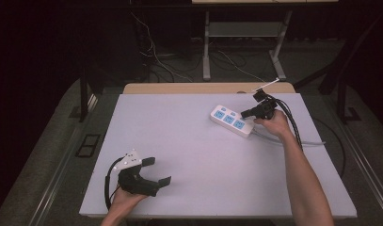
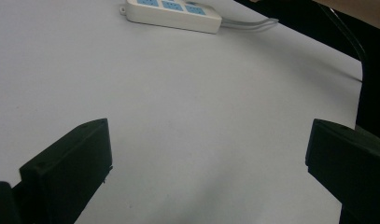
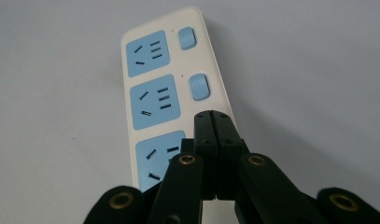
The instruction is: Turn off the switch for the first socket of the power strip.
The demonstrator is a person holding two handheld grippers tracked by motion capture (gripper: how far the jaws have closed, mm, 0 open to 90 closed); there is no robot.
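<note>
The white tabletop (image 1: pixel 203 155) is lying bare across its whole middle and left, giving open passage between the two hands. The only thing sitting in the way is the white power strip (image 1: pixel 232 120) near the far right edge, lying slantwise, with its grey cord (image 1: pixel 297 141) trailing off toward the right side. The right gripper (image 1: pixel 249 113), jaws pressed together, is hovering over the strip's near end. The left gripper (image 1: pixel 157 172) is resting at the near left, jaws spread wide over bare surface.
</note>
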